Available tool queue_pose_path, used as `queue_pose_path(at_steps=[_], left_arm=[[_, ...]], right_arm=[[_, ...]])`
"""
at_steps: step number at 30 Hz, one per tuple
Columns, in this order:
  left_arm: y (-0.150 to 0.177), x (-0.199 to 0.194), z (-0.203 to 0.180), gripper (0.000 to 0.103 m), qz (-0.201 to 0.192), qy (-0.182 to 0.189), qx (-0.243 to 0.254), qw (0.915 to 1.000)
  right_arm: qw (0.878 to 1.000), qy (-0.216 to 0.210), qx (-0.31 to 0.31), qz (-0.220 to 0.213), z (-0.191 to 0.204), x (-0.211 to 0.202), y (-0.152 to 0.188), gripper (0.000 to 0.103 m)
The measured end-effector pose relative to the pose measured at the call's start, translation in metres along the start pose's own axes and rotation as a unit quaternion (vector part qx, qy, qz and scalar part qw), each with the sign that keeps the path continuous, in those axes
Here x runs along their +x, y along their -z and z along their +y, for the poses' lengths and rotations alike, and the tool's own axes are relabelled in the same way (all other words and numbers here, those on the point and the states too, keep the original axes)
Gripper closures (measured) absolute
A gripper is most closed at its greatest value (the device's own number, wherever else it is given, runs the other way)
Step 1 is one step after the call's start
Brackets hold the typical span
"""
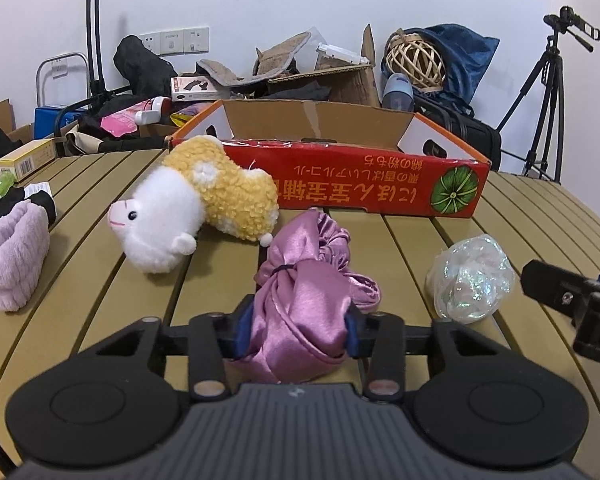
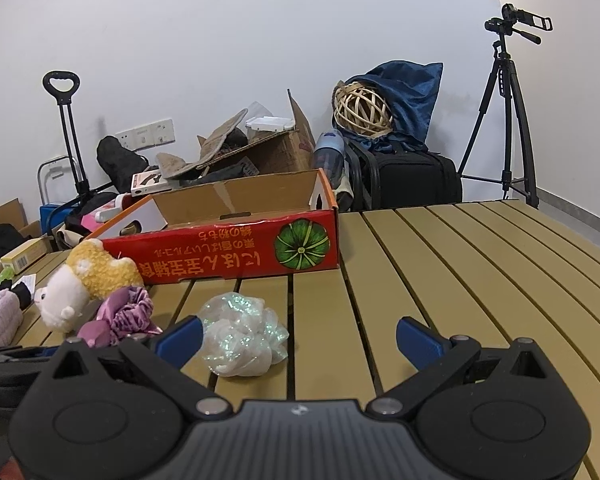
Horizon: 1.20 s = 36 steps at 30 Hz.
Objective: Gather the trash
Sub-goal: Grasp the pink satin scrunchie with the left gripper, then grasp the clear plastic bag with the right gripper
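A pink satin cloth bundle (image 1: pixel 300 300) lies on the slatted table, and my left gripper (image 1: pixel 298 330) is shut on its near end, the blue pads pressing into the fabric from both sides. The same bundle (image 2: pixel 118 318) shows at the left of the right wrist view. To its right sits a crumpled iridescent plastic wad (image 1: pixel 470 278). My right gripper (image 2: pixel 298 338) stands open just in front of that wad (image 2: pixel 242 334), which lies off its left fingertip. A red open cardboard box (image 1: pixel 380 188) stands behind, also seen as the red box (image 2: pixel 228 254).
A white and yellow plush toy (image 1: pixel 192 210) lies left of the bundle, and a lilac fluffy item (image 1: pixel 12 256) near the table's left edge. Small cartons (image 1: pixel 26 160) sit at the far left. Behind the table (image 2: pixel 460 280) are boxes, bags, a trolley and a tripod (image 2: pixel 504 120).
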State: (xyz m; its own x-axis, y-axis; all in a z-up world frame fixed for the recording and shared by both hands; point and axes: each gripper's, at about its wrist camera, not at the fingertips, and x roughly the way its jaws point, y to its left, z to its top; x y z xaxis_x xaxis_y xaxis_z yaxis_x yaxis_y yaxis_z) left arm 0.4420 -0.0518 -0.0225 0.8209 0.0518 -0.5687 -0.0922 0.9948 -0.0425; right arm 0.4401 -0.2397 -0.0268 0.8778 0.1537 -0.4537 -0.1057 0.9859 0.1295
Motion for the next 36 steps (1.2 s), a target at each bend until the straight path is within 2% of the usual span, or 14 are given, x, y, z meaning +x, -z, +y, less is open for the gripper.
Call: queue_pose_path(at_steps=[9, 22, 27, 31, 34, 36], left_arm=[[-0.002, -0.014, 0.011, 0.064, -0.02, 0.002, -0.009, 0.9998], [-0.009, -0.039, 0.043, 0.064, -0.054, -0.023, -0.021, 0.998], [-0.009, -0.041, 0.055, 0.064, -0.054, -0.028, -0.026, 0.9978], [-0.007, -0.044, 0.061, 0.064, -0.054, -0.031, -0.025, 0.9977], [-0.007, -0.047, 0.064, 0.064, -0.056, -0.03, -0.027, 0.9976], [-0.007, -0.049, 0.065, 0.064, -0.058, -0.028, -0.03, 0.9975]], right_arm=[[1.0, -0.009, -0.001, 0.004, 0.008, 0.006, 0.001, 0.0], [0.999, -0.03, 0.032, 0.032, 0.029, 0.03, 0.0, 0.0], [0.998, -0.027, 0.042, 0.038, 0.033, 0.037, 0.0, 0.0], [0.998, -0.021, 0.05, 0.039, 0.033, 0.042, -0.002, 0.003], [0.997, -0.016, 0.062, 0.043, 0.031, 0.046, -0.002, 0.014], [0.996, -0.017, 0.067, 0.048, 0.03, 0.048, -0.001, 0.015]])
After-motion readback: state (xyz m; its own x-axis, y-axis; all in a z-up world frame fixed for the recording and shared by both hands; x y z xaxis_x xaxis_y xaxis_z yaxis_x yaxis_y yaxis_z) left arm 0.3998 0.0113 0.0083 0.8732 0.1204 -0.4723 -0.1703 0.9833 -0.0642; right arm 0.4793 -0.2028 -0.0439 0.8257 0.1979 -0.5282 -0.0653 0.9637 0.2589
